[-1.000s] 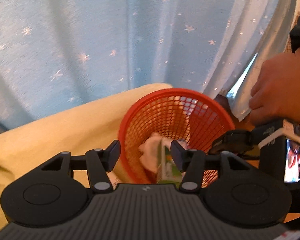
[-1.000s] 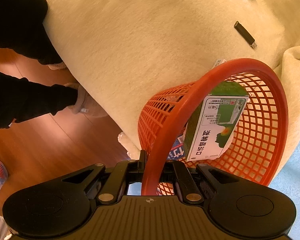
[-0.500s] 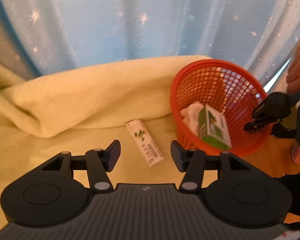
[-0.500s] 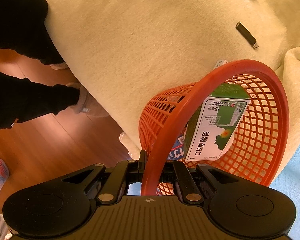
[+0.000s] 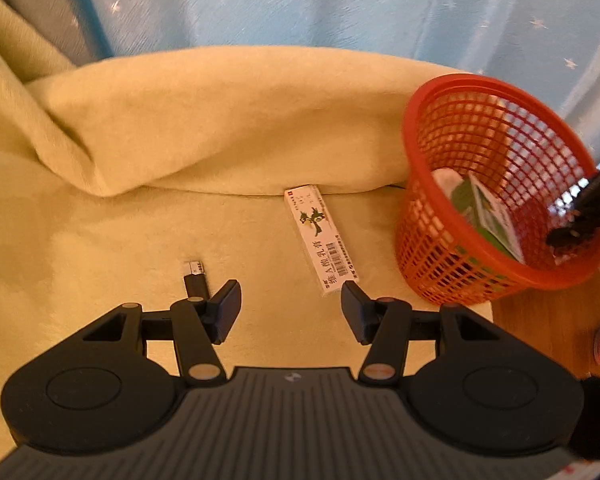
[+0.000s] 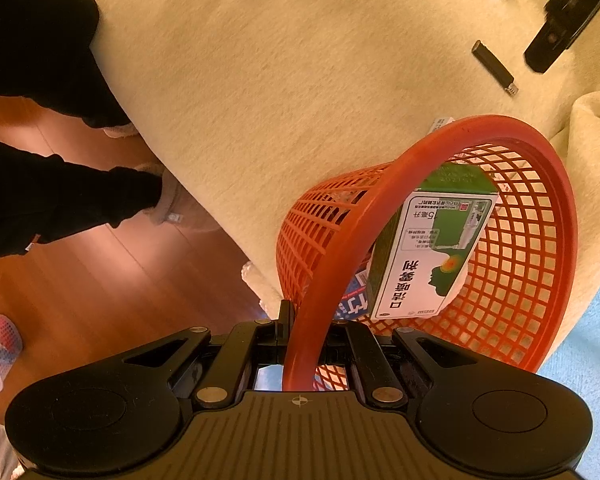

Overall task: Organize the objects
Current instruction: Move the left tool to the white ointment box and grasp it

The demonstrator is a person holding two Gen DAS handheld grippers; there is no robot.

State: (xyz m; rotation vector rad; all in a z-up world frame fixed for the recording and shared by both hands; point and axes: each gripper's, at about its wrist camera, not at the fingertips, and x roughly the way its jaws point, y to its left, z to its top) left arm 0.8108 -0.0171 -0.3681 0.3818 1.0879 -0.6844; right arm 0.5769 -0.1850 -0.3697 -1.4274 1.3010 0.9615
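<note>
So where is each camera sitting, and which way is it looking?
Left wrist: sits on the open left gripper, looking down over the yellow blanket at a white box and USB stick; the right gripper's tip shows.
Right wrist: sits on the right gripper, shut on the basket's rim, looking along it; dark-clothed legs show.
Both see the red basket, green box and stick.

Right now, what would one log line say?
left gripper: open, over blanket | right gripper: shut on orange basket rim | green box: inside basket

The slim white box (image 5: 320, 240) reads "维A酸乳膏"; the green box (image 6: 428, 256) in the basket (image 6: 540, 280) reads "口洁喷雾剂".
</note>
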